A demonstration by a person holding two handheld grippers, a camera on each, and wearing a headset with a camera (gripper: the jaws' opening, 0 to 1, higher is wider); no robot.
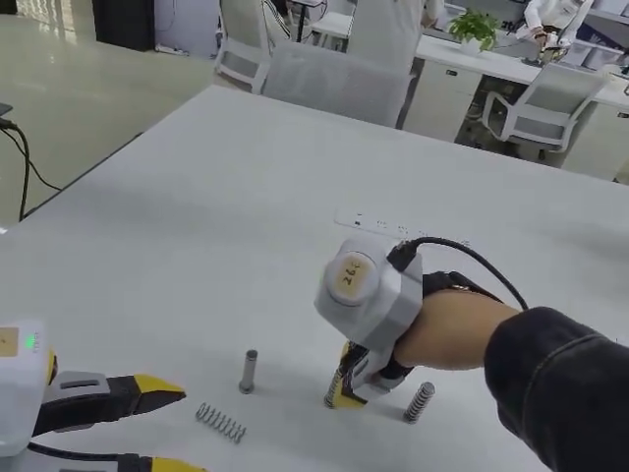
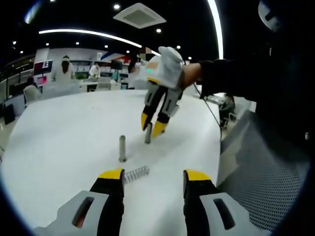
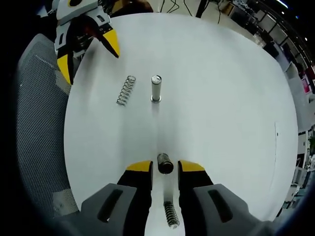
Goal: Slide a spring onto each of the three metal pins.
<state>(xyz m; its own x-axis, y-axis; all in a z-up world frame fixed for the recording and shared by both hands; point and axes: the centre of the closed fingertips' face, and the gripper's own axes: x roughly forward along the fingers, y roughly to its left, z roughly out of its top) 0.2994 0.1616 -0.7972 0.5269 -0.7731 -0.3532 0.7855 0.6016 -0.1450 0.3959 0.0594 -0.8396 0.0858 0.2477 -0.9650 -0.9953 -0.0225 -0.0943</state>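
Left claw (image 1: 185, 431) hangs open near a loose spring (image 1: 219, 422) and a bare pin (image 1: 249, 372). Right claw (image 1: 342, 396) sits open around a second pin (image 3: 165, 163) that wears a spring; a third spring (image 1: 420, 401) stands just beside.

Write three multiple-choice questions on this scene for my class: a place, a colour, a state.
1. Where is the loose spring? A on a chair. B flat on the table beside the bare pin. C round the bare pin.
2. What colour are the jaw tips? A yellow. B red. C blue.
3. The left hand-held gripper is: A shut on a pin. B shut on a spring. C open.
Key: B, it lies on the tabletop; A, both pairs show yellow; C, its jaws stand apart, empty.
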